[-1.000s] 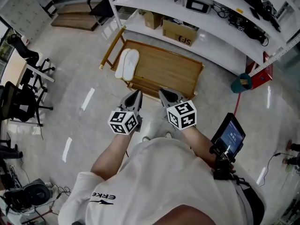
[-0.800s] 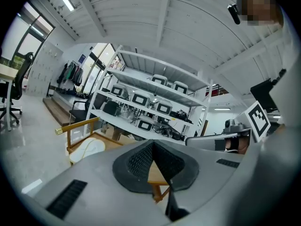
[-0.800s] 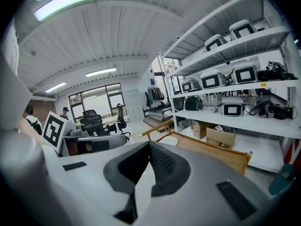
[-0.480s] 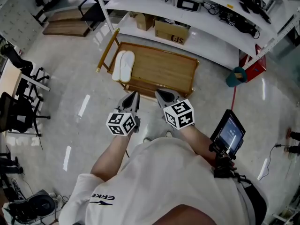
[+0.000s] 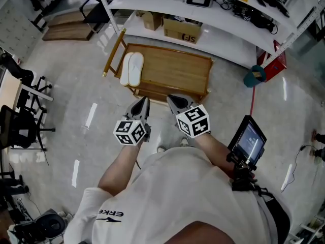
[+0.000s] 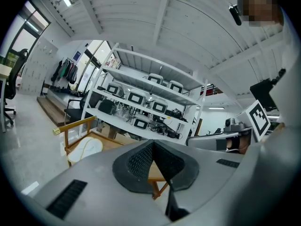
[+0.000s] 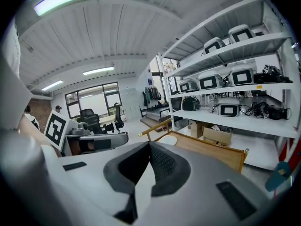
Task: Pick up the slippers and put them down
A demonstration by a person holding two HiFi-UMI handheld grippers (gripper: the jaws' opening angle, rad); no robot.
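While both grippers hang over bare floor, the room reads as a workshop: pale, glossy stone-look floor with light streaks, and a white shelving unit along the far side.

Low wooden platform: honey-coloured, slatted grain, rectangular, with raised rails and brass-tipped posts. It stands in front of the shelving.

Slippers: white pair, long ovals, matte, lying side by side and touching at the platform's left end. They are well apart from both grippers.

Left gripper: grey shell, black ribbed pads pressed together, nothing between them.

Right gripper: same build, pads likewise closed tight and empty.

Containers: a brown cardboard box sits on the lowest shelf, contents not visible. A teal bucket stands on the floor by the shelf post; what it holds is unclear. Upper shelves carry boxy screened devices and dark cables.
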